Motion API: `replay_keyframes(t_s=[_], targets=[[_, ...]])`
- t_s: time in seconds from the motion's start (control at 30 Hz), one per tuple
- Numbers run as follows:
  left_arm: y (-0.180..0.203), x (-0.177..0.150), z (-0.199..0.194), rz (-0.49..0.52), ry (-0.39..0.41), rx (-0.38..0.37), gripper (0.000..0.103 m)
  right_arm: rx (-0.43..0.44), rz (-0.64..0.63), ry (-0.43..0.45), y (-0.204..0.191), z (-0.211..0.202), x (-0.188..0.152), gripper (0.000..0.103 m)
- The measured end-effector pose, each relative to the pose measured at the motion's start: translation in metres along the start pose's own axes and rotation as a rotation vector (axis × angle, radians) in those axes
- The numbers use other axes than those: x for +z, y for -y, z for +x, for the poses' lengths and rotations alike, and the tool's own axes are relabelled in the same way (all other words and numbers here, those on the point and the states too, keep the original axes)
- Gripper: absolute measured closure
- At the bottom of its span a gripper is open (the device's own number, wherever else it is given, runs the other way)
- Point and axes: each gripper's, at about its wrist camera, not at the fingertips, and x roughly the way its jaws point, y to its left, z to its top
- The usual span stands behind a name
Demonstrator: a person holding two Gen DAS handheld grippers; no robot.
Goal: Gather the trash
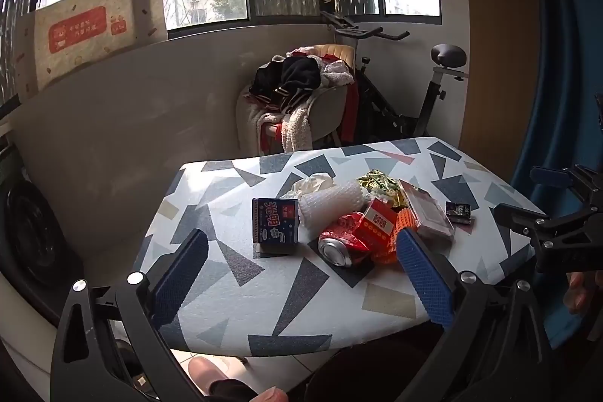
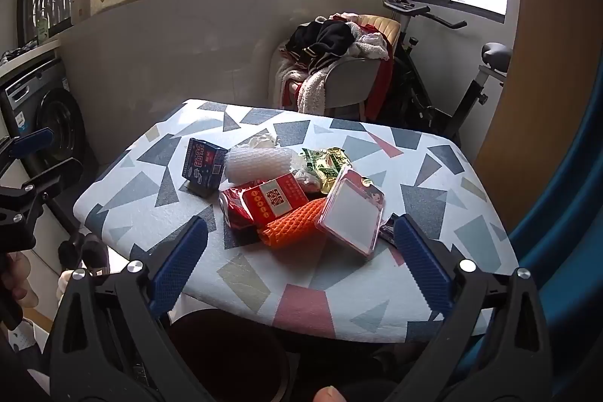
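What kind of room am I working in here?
Probably a home's enclosed balcony or utility corner: a front-loading washing machine, a black exercise bike under barred windows, and a beige chair heaped with clothes.

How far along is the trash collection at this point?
Nothing looks collected yet. The pile still sits on the table: blue box, crushed can, red packet, orange mesh, white foam sleeve, clear plastic case. Nothing is in hand: left gripper and right gripper are open and empty, short of the pile. Every piece is left.
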Motion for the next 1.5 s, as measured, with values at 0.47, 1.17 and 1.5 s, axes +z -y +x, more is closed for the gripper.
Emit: replay_keyframes(t_s=[0.47, 1.17, 1.5], targets=[[0.003, 0.001, -0.004, 0.001, 0.001, 0.005, 0.005, 0.000, 0.000, 0.001, 0.002, -0.002, 0.001, 0.006], [-0.002, 0.006, -0.007, 0.003, 0.004, 0.010, 0.005, -0.004, 0.000, 0.003, 0.005, -0.004, 0.003, 0.006], [-0.003, 0.008, -0.009, 0.002, 0.004, 0.008, 0.005, -0.005, 0.003, 0.002, 0.009, -0.005, 0.007, 0.006]])
